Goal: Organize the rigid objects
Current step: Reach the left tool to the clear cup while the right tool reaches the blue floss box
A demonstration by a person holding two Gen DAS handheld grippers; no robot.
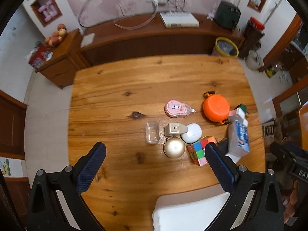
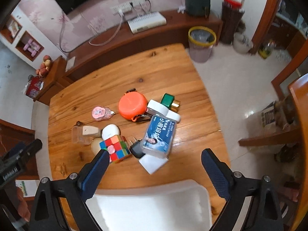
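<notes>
Both claws, left claw (image 1: 155, 154) and right claw (image 2: 155, 158), hang released above the worktop (image 1: 115, 88). Left to right: a clear cup (image 1: 152, 132), likely light and slick; a puzzle cube (image 2: 115, 147), stiff, best pinched on flat faces. At its 3 o'clock a charger plug (image 2: 135, 147) and blue box (image 2: 158, 136) crowd it.
</notes>
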